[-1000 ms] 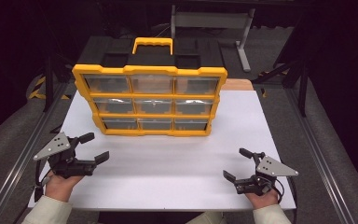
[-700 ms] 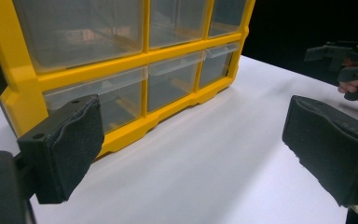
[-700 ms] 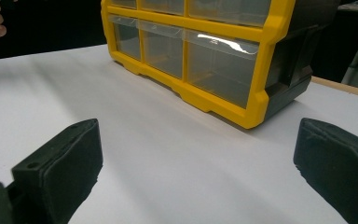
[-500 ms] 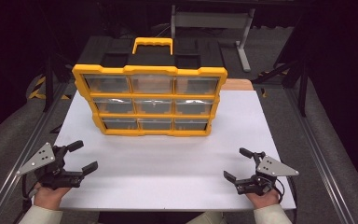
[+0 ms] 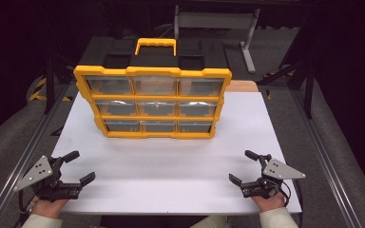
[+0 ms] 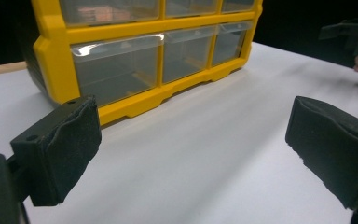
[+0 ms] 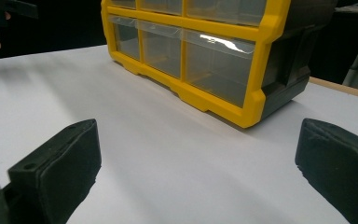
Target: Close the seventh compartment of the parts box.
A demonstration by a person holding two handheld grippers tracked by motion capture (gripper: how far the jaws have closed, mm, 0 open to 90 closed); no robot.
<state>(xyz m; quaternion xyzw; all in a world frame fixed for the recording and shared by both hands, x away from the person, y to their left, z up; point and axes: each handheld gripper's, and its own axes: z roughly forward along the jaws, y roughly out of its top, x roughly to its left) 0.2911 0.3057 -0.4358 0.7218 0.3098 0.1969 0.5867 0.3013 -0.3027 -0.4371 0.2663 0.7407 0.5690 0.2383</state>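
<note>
high view, boxy yellow plastic organizer (image 5: 154,102), clear drawers (image 5: 156,108)

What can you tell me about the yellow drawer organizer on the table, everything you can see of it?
The drawer organizer is a yellow plastic frame with a black body and a yellow carry handle on top. Its front holds nine clear drawers in three rows of three, all pushed in; their contents are too unclear to name. It stands upright toward the far side of the white table, front facing the person. Only the table touches it; both claws are well short of it.
</note>
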